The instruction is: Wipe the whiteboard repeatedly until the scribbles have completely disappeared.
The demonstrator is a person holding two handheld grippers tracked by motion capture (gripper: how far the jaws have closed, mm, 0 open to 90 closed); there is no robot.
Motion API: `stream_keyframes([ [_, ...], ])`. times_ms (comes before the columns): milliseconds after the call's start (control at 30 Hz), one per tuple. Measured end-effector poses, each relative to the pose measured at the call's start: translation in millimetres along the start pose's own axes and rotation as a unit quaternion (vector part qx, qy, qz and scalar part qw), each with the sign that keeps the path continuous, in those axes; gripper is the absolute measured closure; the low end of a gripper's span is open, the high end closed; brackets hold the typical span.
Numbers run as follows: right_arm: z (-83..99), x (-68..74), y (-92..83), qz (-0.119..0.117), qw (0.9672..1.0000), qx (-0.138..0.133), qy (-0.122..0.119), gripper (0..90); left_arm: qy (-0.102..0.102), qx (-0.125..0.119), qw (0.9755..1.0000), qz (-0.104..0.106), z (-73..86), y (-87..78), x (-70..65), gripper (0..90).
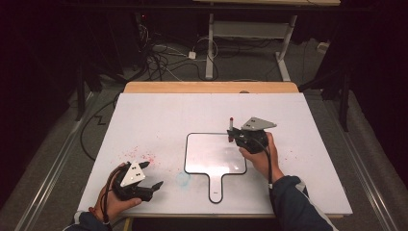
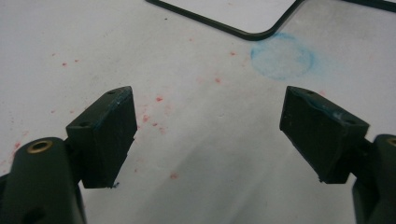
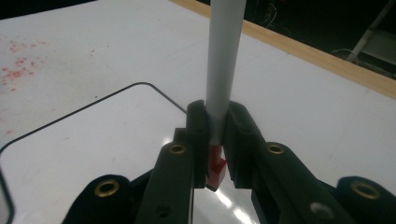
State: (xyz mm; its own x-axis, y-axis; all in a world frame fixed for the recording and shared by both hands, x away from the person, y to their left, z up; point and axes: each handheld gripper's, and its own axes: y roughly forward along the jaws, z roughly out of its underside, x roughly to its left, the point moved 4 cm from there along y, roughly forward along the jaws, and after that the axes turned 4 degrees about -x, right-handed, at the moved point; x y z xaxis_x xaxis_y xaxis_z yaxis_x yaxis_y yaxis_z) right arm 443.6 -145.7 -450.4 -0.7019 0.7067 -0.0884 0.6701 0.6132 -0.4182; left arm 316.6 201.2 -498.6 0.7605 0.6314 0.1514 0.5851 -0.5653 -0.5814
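Gripping marker (image 3: pixel 225 60) upright, right gripper (image 1: pixel 234 136) frame centre-right over whiteboard (image 1: pixel 211 154); narrow pinch risks slip. Left gripper (image 1: pixel 153 175) released.

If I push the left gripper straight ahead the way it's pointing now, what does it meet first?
Most likely the blue smudge on the table, then the whiteboard's black rim just beyond. The left gripper is open with nothing between it and them, though depth is hard to judge.

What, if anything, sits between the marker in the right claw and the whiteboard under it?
Nothing visible. The right claw is clamped on the marker, which stands upright above the whiteboard; the board surface beneath looks bare.
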Motion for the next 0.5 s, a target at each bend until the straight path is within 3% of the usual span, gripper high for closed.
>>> stream_keyframes([
  [100,-1.1,-1.3,-21.4,-0.002,0.9998,-0.003,0.020,81.9,-0.002,-0.002,1.0000,-0.002,0.0,0.2,1.1,17.7],
  [267,6.0,-1.1,-52.0,0.004,0.9996,0.005,0.027,81.9,0.000,0.001,1.0000,-0.002,0.7,1.8,2.3,17.7],
  [500,17.7,2.1,-80.8,0.001,0.9988,0.020,0.046,81.8,0.003,0.002,1.0000,-0.005,-0.5,1.8,1.5,17.7],
])
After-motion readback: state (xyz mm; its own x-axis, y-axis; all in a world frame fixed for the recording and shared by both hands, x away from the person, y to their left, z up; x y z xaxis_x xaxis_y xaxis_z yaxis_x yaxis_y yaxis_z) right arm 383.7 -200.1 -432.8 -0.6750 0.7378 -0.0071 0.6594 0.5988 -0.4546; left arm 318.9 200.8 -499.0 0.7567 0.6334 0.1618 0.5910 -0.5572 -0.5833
